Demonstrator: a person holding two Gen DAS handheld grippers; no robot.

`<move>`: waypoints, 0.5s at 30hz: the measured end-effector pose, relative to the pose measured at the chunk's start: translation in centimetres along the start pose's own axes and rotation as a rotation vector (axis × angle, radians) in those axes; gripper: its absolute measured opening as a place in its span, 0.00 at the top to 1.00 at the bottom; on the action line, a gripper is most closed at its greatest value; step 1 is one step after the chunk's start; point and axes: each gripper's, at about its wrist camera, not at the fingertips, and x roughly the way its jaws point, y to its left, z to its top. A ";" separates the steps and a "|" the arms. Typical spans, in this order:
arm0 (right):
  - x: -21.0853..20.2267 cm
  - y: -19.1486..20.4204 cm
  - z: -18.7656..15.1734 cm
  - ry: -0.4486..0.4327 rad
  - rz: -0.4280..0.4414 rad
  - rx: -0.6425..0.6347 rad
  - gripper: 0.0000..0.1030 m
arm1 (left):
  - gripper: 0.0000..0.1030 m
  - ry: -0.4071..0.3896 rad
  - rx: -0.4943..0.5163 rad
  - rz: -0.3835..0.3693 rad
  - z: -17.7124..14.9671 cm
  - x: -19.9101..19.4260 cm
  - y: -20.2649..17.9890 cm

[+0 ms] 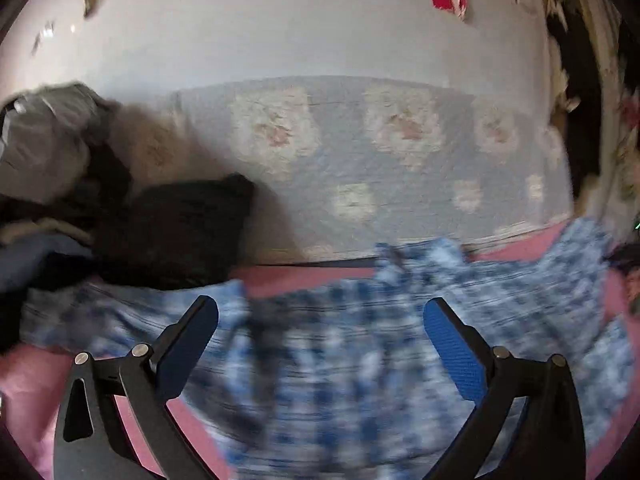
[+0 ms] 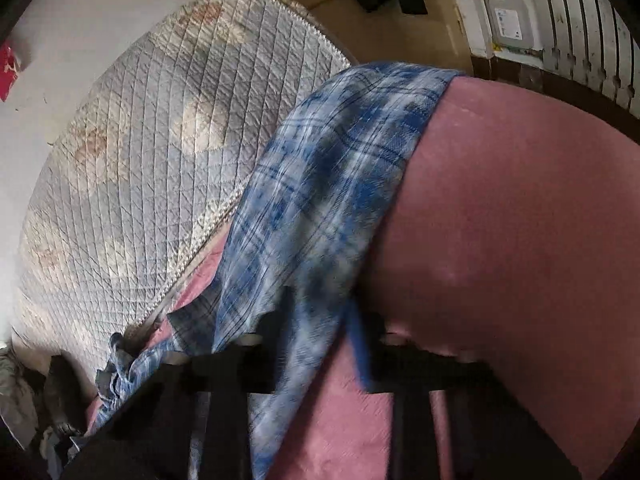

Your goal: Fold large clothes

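White wall [image 1: 280,32] behind a quilted floral mattress [image 2: 152,152]; pink sheet [image 2: 520,200]; perhaps a radiator [image 2: 580,28].

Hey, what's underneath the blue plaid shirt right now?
The blue plaid shirt lies on a pink sheet, visible all around it. Whatever sits directly beneath the fabric is covered.

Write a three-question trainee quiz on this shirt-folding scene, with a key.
1. True or false: the left gripper is open above the plaid shirt.
2. What colour is the sheet under the shirt?
3. The right gripper is: A) open, B) shut on the shirt, C) out of view.

Key: 1 true; 2 pink; 3 B.
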 end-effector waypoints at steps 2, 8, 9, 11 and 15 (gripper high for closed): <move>-0.4 0.2 -0.3 -0.024 0.008 -0.020 0.97 | 0.01 0.002 0.000 -0.020 0.0 -0.4 -0.7; -3.8 5.4 -0.4 -0.052 0.102 -0.179 0.97 | 0.02 -0.013 -0.004 -0.042 -0.1 -1.4 -1.6; -4.3 6.2 -0.6 -0.049 0.130 -0.195 0.97 | 0.02 -0.054 0.025 -0.022 -0.2 -2.0 -2.0; -5.1 8.2 -1.2 -0.042 0.184 -0.227 0.97 | 0.02 -0.120 0.066 0.011 -0.1 -3.3 -2.7; -5.7 12.5 -4.3 0.069 0.263 -0.313 0.97 | 0.02 -0.157 0.076 -0.024 0.1 -4.8 -3.4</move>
